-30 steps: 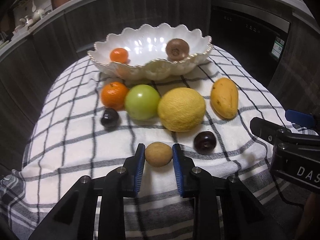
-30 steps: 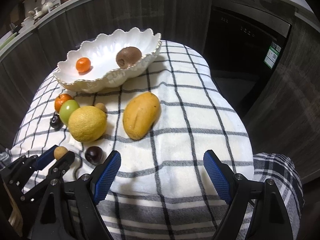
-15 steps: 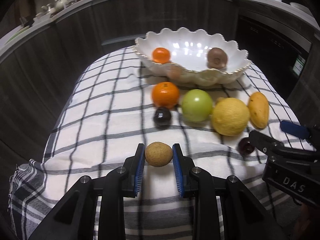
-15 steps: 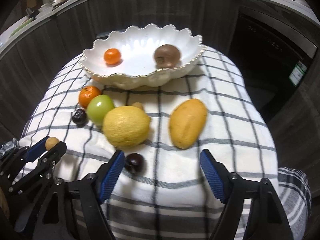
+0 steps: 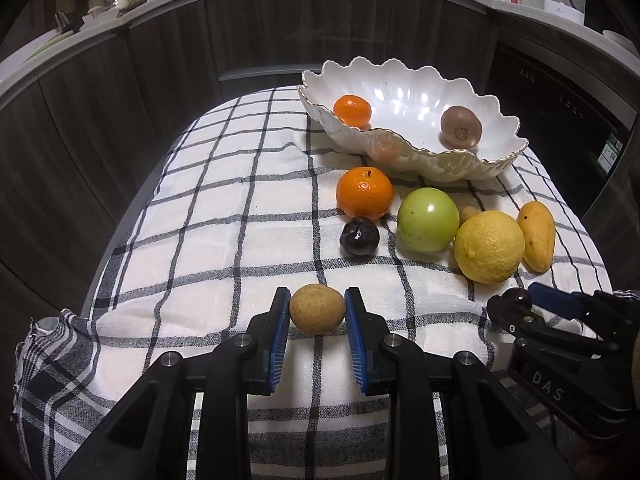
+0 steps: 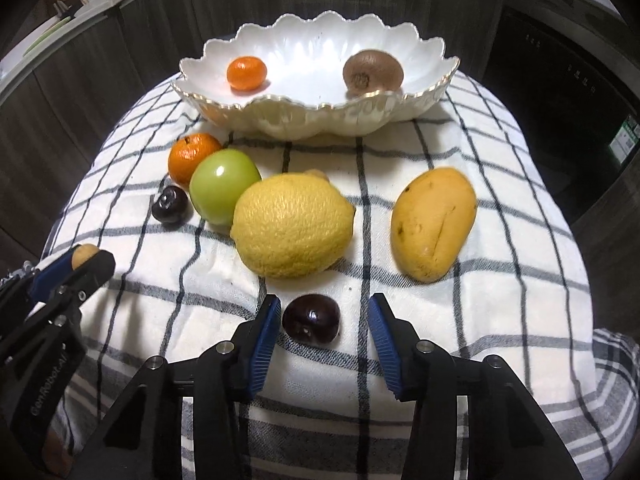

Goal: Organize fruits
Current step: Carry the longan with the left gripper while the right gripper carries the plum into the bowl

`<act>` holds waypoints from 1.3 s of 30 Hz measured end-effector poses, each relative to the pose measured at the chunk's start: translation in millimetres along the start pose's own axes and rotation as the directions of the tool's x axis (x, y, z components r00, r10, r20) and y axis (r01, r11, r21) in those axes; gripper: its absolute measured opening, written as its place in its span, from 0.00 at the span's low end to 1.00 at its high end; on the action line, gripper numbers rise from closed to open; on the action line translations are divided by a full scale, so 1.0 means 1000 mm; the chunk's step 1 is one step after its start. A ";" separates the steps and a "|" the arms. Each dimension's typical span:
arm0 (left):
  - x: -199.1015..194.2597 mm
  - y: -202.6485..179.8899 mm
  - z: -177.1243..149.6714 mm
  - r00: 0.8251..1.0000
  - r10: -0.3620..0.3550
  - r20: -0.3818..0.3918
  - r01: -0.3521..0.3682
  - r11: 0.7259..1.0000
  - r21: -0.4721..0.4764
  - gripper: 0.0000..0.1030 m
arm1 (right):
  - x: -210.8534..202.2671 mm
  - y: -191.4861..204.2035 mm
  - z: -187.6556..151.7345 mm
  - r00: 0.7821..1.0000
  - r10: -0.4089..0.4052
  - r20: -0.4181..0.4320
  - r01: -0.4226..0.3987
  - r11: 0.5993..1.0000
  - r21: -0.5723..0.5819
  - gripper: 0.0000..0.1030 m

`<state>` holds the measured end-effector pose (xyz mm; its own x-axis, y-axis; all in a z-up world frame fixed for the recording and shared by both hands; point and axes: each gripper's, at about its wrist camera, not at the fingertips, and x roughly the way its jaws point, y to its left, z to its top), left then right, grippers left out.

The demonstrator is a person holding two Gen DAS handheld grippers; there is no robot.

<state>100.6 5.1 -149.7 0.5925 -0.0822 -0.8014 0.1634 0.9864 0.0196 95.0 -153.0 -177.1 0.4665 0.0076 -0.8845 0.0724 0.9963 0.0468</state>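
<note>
L gripper [image 5: 317, 312]: fingers clamped on small tan fruit [image 5: 317, 309], near front edge of surface. R gripper [image 6: 322, 330]: fingers closing around dark plum [image 6: 312, 319] on checked cloth [image 6: 460, 320], pads not yet touching. Bowl [image 6: 304, 114] at far edge.

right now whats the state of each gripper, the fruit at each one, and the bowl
left gripper: shut on small tan fruit
right gripper: closing, pads not yet touching dark plum
dark plum: resting on the cloth
bowl: upright, holds small mandarin and kiwi
</note>
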 end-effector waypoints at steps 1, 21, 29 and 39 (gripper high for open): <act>0.000 0.000 0.000 1.000 0.000 0.000 0.000 1.000 0.001 0.27 | 0.001 0.000 -0.001 1.000 0.006 -0.002 -0.006 1.000 0.001 0.37; -0.017 -0.013 0.018 0.998 -0.032 0.047 0.030 0.999 0.026 0.27 | -0.035 -0.007 0.015 0.996 0.026 0.086 -0.027 1.000 0.013 0.29; -0.022 -0.017 0.050 0.993 -0.046 0.108 0.043 0.999 0.030 0.27 | -0.050 -0.009 0.045 0.988 0.023 0.154 -0.025 1.000 0.011 0.29; -0.008 -0.020 0.106 0.982 -0.065 0.175 0.060 0.998 0.037 0.27 | -0.045 -0.013 0.095 0.975 0.011 0.222 -0.013 1.000 0.007 0.29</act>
<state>176.1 -28.8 -80.8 0.7092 -0.1701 -0.6842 0.2276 0.9737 -0.0061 156.7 -174.1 -93.8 0.6515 -0.0009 -0.7586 0.0730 0.9954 0.0615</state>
